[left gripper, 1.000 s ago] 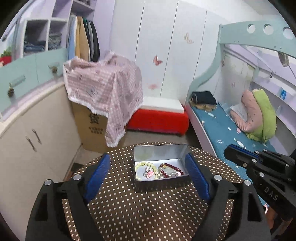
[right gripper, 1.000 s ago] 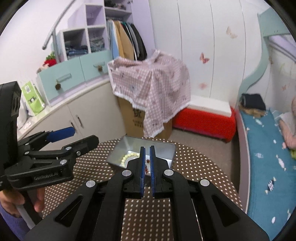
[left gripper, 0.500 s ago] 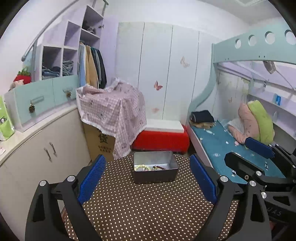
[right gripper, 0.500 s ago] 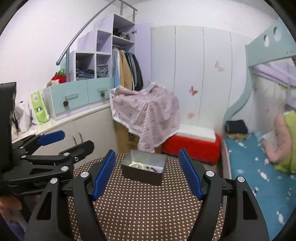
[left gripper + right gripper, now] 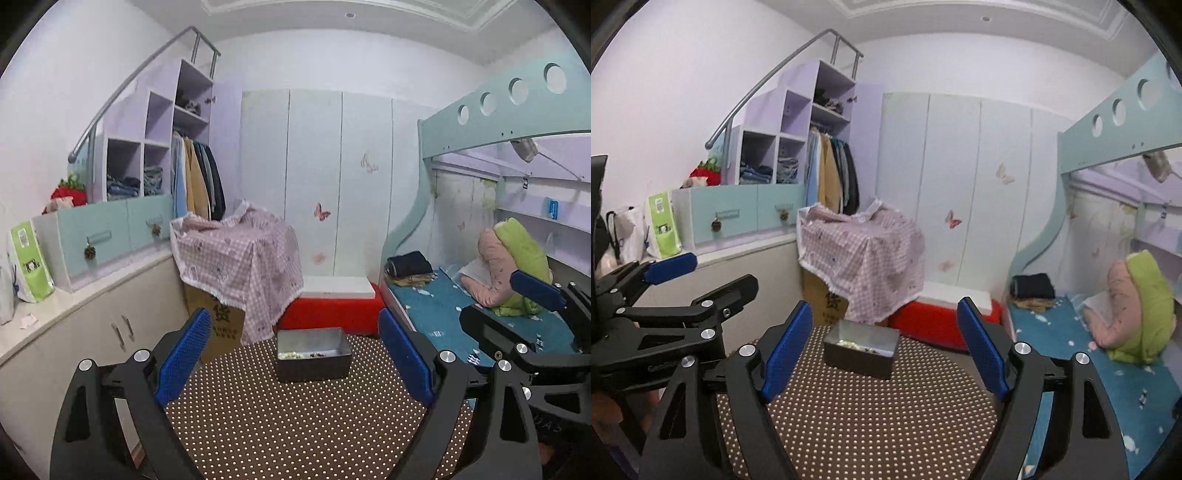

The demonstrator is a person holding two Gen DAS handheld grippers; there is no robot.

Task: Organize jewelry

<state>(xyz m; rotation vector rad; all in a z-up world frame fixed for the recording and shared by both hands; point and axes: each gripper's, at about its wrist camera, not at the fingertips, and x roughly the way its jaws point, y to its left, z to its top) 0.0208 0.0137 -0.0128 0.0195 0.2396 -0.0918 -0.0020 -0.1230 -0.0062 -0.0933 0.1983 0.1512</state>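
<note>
Grippers [image 5: 295, 363] apart, tin [image 5: 313, 353] beyond

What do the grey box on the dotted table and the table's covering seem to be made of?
The box looks like thin metal, probably tin: dull grey walls with a brighter, faintly reflective inside. The table covering looks like a brown cloth or vinyl sheet printed with pale dots; it lies flat and matte, so which of the two cannot be told.
</note>
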